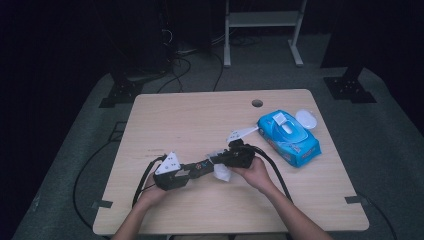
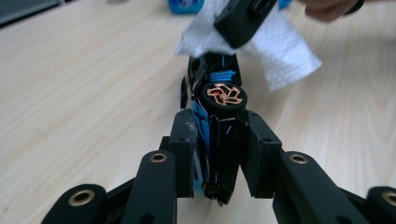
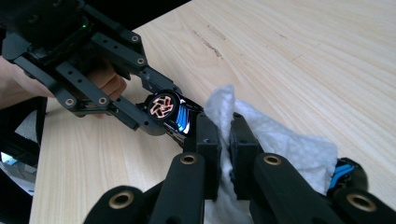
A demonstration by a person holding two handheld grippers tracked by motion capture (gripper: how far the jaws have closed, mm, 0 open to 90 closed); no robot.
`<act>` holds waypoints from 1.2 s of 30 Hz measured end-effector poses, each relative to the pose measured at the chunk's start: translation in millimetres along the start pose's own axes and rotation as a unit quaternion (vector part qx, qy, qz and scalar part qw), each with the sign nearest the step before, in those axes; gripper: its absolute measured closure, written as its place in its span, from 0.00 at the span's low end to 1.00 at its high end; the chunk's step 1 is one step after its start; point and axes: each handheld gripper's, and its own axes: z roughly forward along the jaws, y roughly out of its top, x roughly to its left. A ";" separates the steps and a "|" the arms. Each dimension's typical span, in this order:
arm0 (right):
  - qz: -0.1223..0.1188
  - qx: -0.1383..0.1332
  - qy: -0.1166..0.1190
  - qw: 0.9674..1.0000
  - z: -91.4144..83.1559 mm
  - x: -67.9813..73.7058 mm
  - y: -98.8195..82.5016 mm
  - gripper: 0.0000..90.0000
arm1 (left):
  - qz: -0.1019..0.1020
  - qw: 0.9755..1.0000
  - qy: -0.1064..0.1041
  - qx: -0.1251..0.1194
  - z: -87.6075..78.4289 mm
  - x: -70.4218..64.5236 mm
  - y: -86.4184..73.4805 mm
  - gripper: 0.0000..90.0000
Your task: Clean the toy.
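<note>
Well, the left gripper [image 2: 219, 154] clamps a glossy black-and-blue toy car [image 2: 217, 126] while the right gripper [image 3: 225, 149] pinches a white wet wipe [image 3: 289, 144] against it; wiping looks midway, unfinished.

Worktop [image 2: 70, 70]: pale wood, matt, fine grain lines. Toy car [image 2: 219, 135]: glossy black and blue plastic, copper-coloured shiny wheel hub. Wipe [image 3: 280, 140]: white, soft, crinkled cloth-like sheet with a dimpled texture. Tongs: matt black plastic with brass-coloured rivets. Wipes pack [image 1: 289, 137]: glossy blue film.
</note>
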 end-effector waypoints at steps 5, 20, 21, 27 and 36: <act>-0.005 0.003 -0.005 1.000 5.1 0.4 0.1 0.94 | -0.004 1.000 -0.004 0.008 0.5 3.4 -3.4 0.76; 0.008 0.000 -0.038 0.999 -12.5 -16.0 1.5 0.94 | 0.006 0.999 -0.005 0.048 26.7 6.6 26.9 0.41; 0.009 0.005 -0.037 0.999 -11.8 -16.6 0.9 0.94 | 0.008 0.999 -0.004 0.052 29.3 7.2 29.8 0.41; -0.002 0.003 -0.033 0.999 -7.9 -13.1 -0.4 0.94 | 0.034 0.995 -0.013 0.094 44.6 5.6 42.7 0.52; 0.003 0.008 -0.046 0.999 -14.5 -18.1 -2.6 0.94 | 0.041 0.994 -0.019 0.104 40.6 9.8 42.0 0.64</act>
